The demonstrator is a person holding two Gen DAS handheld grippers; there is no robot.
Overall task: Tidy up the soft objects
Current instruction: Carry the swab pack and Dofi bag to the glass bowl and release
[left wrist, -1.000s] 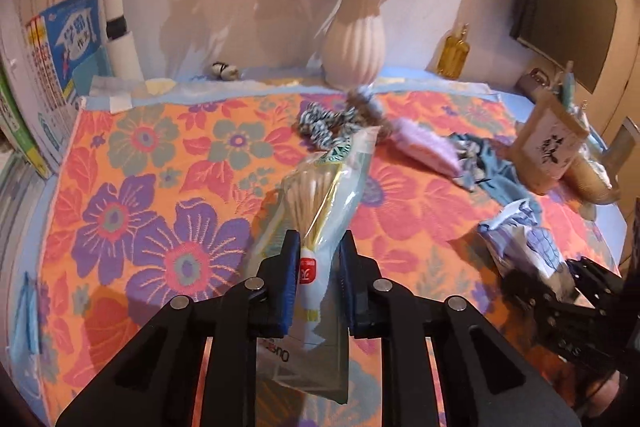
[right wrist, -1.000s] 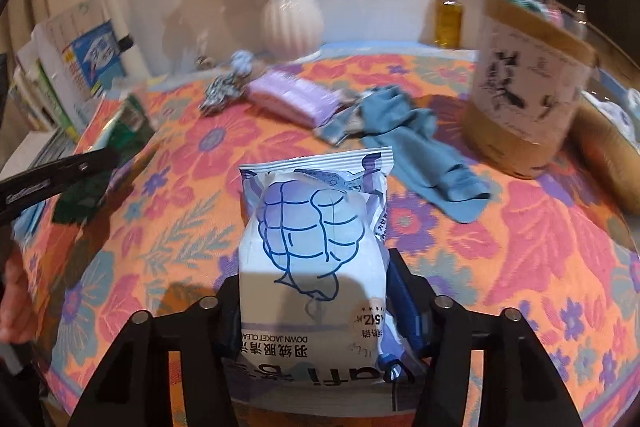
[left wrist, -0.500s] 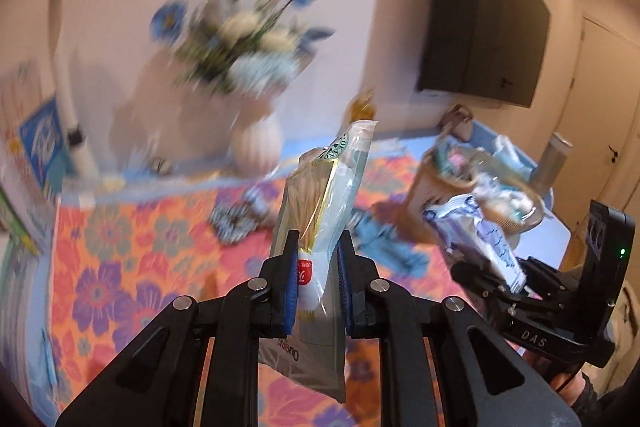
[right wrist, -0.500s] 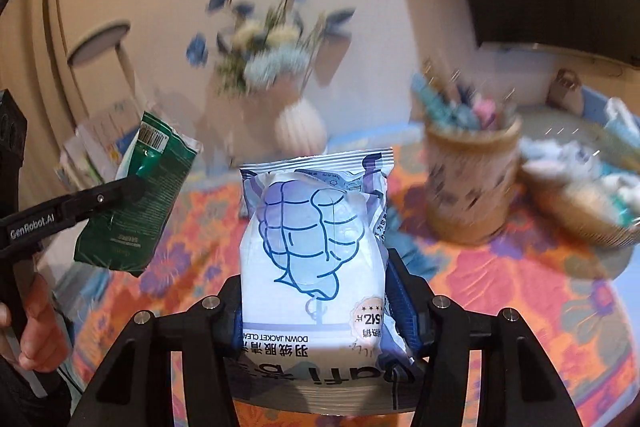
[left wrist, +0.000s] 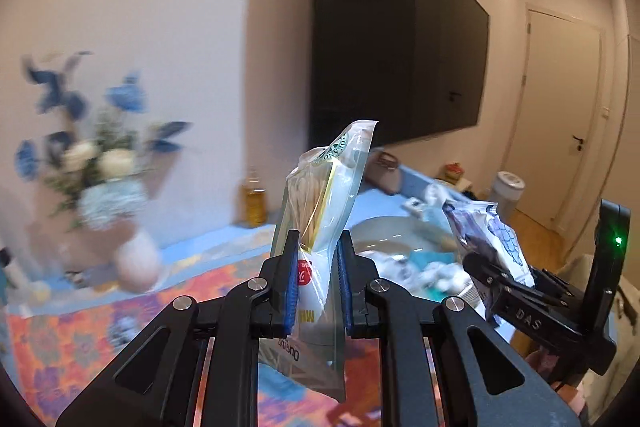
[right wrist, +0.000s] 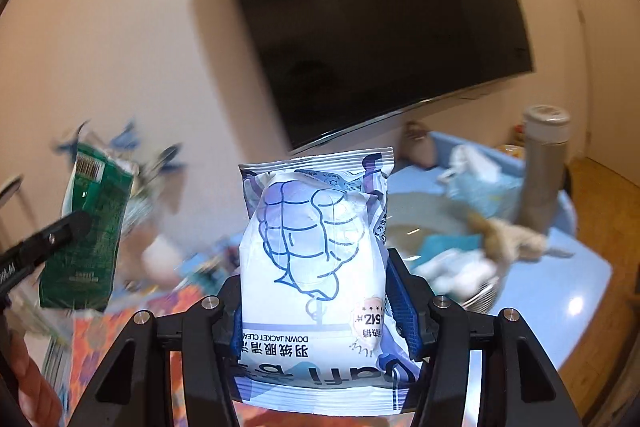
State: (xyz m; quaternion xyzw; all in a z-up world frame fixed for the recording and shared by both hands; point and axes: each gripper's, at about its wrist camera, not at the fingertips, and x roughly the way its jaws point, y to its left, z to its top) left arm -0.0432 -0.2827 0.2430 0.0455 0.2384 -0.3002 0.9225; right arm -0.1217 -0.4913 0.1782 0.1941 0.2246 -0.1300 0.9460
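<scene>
Writing is easiest to read on the white and purple packet (right wrist: 316, 267) clamped upright between the blue pads of the right gripper (right wrist: 320, 307): upside down, it says "DOWN JACKET CLEAN" over a row of Chinese characters, with larger letters below that look like "afi" (partly cut off) and a small round badge reading "512". A blue line drawing of a puffy jacket fills its front. The left gripper (left wrist: 317, 291) is clenched on a clear packet of cotton swabs (left wrist: 320, 219), held upright in the air above the flowered tablecloth (left wrist: 80, 343); a green round logo sits near its top, a small red tag shows between the pads, and the word near the bottom is too cut off to read. From the right wrist camera the back of this packet (right wrist: 86, 235) is green with a barcode. The right gripper's body, seen from the left camera, bears "DAS". Beyond both packets lies a basket (right wrist: 416, 227) of soft cloths and a plush toy on the blue table (right wrist: 560, 291), under a wall television (left wrist: 396, 55). A blurred vase of flowers (left wrist: 132, 259) stands at the left.
</scene>
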